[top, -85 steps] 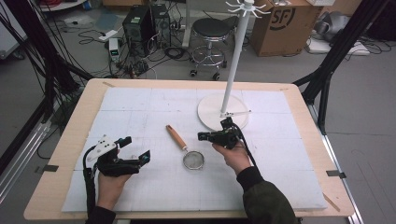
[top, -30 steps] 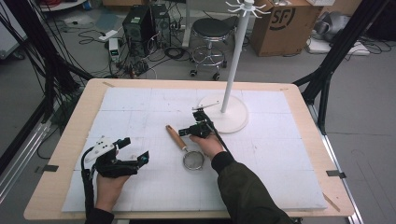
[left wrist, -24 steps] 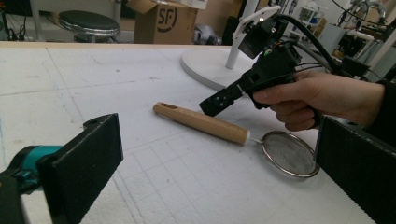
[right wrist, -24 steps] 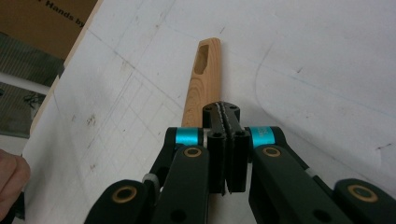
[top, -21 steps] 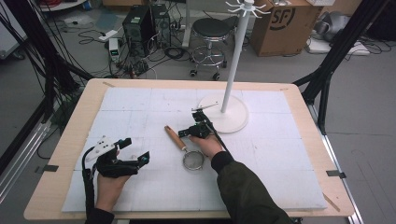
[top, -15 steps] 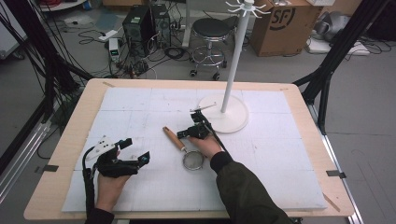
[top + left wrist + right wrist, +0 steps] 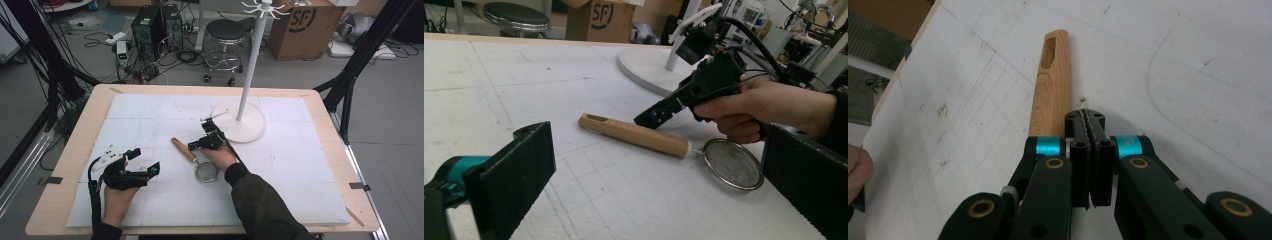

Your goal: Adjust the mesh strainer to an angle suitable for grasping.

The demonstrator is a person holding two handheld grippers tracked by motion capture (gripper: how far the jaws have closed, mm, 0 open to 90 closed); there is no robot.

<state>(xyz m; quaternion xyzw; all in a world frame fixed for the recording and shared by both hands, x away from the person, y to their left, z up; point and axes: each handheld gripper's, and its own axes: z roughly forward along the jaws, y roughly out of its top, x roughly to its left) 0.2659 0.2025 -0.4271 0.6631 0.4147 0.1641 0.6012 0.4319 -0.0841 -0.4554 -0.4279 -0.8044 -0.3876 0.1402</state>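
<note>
Wooden bench carries white foam mat; strainer mid-mat. Behind bench: stool, cardboard box. Left gripper wide; right gripper closed, empty.

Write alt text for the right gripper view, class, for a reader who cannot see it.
The right gripper, its black jaws pressed shut with nothing between them, hangs beside a light wooden handle with a slotted end. The handle lies on a white foam board marked with faint grid lines.
</note>
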